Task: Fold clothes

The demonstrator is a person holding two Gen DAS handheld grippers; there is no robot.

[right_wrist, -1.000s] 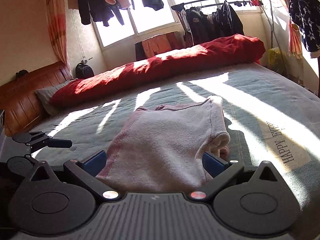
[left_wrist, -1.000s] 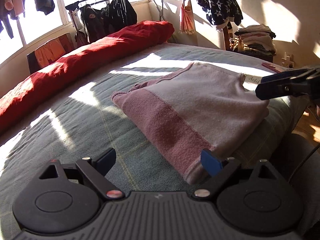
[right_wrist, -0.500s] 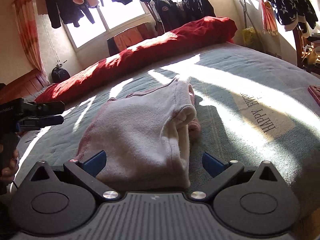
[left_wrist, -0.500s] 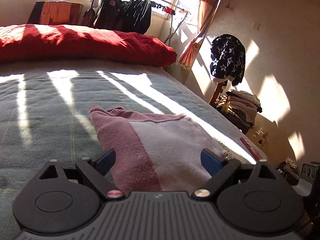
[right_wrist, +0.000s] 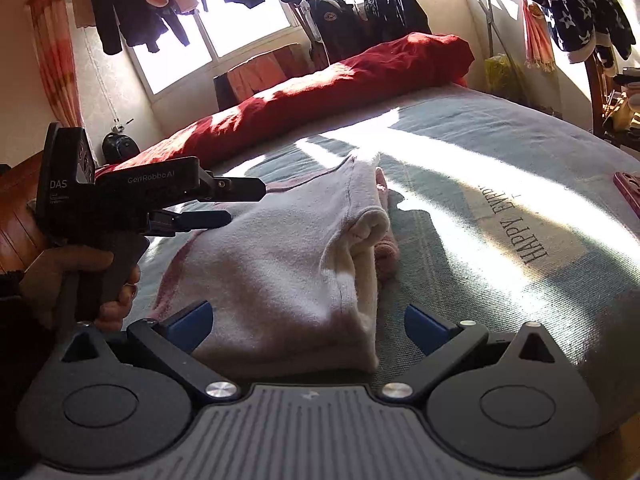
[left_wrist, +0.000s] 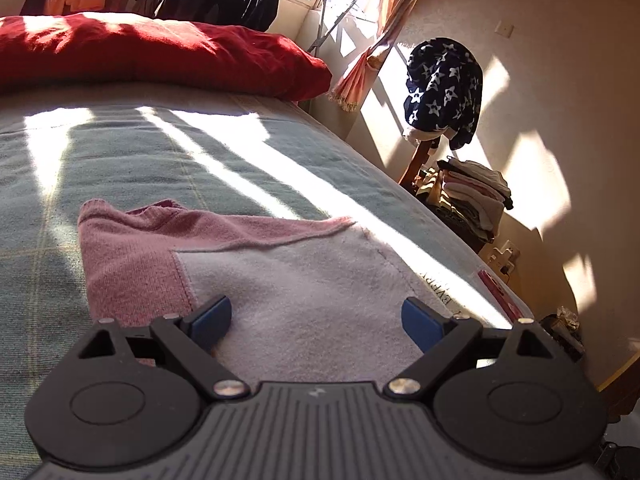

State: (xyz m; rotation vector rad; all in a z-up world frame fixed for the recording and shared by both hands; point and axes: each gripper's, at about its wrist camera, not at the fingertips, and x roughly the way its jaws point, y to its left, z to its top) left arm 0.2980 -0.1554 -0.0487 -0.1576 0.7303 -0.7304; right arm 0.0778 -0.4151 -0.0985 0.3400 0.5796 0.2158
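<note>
Near the front edge of the bed, on the grey-green checked woven blanket [right_wrist: 500, 128], a pale pink fleece garment with darker rose panels [right_wrist: 280, 256] is found lying folded into a compact, roughly rectangular stack. At its right side a rolled cuff and layered edges are exposed, so the fold is judged loose rather than squared. The left gripper [left_wrist: 316, 318] is held with fingers spread wide over the garment's near edge, nothing pinched between them. The right gripper [right_wrist: 306, 326] is likewise seen wide apart, straddling the near right corner of the stack without clamping it. The main folds are judged complete; a final fold or tidying, and removal to the stack of folded clothes [left_wrist: 472, 196] beyond the bed's right edge, appear outstanding.
</note>
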